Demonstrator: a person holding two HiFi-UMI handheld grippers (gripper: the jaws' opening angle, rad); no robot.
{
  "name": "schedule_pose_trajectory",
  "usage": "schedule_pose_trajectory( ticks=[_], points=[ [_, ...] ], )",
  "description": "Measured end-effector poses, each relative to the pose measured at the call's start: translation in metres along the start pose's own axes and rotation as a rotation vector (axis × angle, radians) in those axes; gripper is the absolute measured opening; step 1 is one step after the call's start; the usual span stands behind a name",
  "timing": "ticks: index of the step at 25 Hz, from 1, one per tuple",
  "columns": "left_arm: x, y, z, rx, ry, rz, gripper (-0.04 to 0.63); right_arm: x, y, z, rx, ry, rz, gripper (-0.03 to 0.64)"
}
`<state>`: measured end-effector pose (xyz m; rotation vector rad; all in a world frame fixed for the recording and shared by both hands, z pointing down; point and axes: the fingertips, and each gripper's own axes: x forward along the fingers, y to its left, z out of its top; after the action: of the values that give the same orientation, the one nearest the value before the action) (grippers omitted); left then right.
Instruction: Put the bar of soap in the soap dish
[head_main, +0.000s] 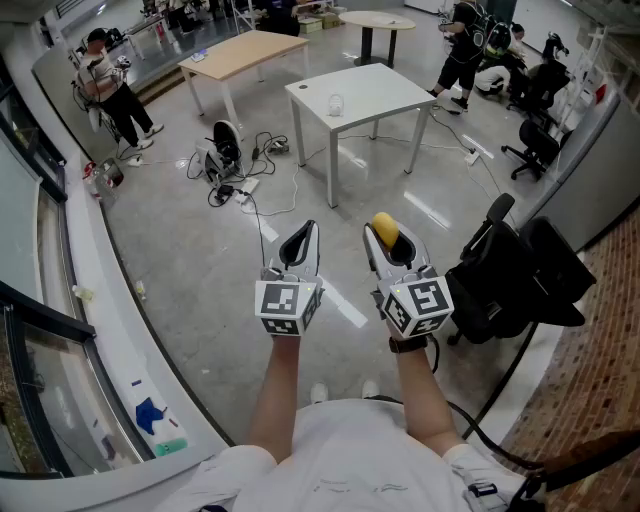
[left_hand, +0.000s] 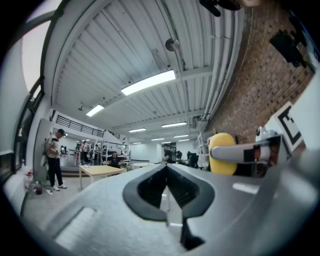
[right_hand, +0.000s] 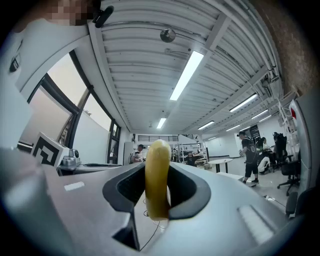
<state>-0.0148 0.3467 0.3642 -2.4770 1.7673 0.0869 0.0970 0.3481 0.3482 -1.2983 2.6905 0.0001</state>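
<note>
Head view: a person stands on open floor (head_main: 200, 250) with a gripper held out level in each hand. The right gripper (head_main: 388, 243) carries the yellow bar of soap (head_main: 384, 230) over bare concrete, well apart from the white table (head_main: 390, 85) ahead.

The risk from here looks like a drop. The soap stands on edge, pinched across its narrow faces, and more than half of it rises clear of the jaws. A slick bar gripped that way could squirt out if the squeeze eases or the arm swings on the walk over. It would then land among the cables (head_main: 250, 180) on the floor. No soap dish can be picked out for certain. A small clear object (head_main: 335, 103) sits by the table's near left edge, too small to identify.

The right gripper view shows the jaws partly apart and clamped on the bar from both sides. The left gripper (head_main: 300, 240) has its jaws closed together with nothing between them, touching nothing.
</note>
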Motion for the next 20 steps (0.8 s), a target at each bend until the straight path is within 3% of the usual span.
schedule_pose_trajectory(
  ticks=[11,20],
  points=[
    [0.010,-0.067,-0.001,-0.027,-0.047,-0.074,0.002,-0.034,-0.034,0.006,0.068,-0.013,0.017,0.117],
    [0.028,-0.102,-0.007,0.008,-0.005,-0.010,0.002,-0.055,-0.068,0.008,0.078,-0.015,0.031,0.118]
  ],
)
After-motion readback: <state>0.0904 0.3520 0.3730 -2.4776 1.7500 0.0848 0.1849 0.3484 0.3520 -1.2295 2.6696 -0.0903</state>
